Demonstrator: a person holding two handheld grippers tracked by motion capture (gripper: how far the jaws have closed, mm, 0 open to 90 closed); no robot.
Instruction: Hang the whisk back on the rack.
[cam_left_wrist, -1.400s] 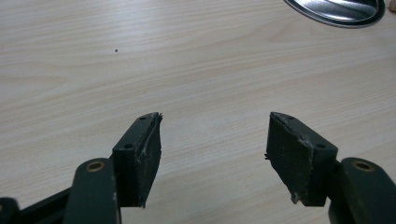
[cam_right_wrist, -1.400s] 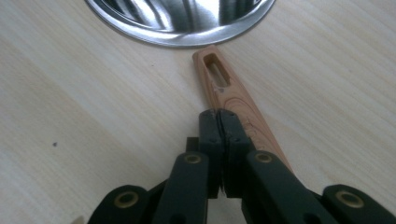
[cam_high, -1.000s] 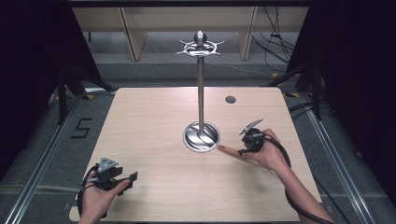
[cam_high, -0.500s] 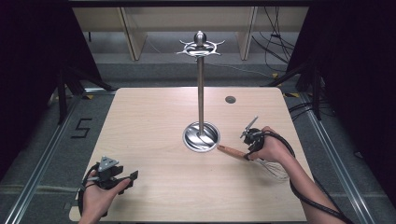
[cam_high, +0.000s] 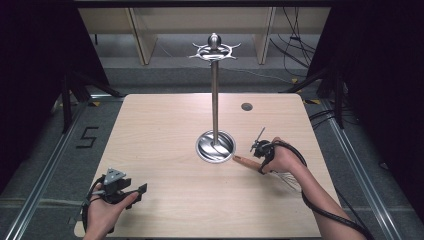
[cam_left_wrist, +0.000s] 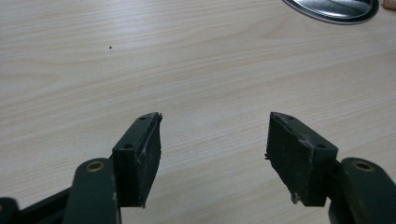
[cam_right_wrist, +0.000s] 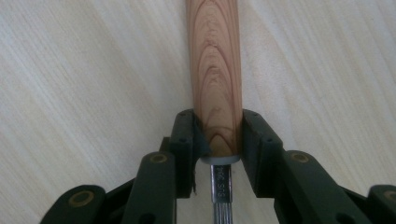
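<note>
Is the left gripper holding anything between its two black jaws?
No, the left gripper is open, with bare light wooden table between its jaws.

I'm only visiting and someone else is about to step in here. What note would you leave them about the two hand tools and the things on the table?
Right gripper: shut on the wooden-handled metal whisk, handle tip beside the round base of the tall steel hanging stand.
Left gripper: open, holding nothing, low over the pale wooden table near its front left corner.
Done: whisk gripped.
Left: probably hang it on the stand's top hooks.
</note>
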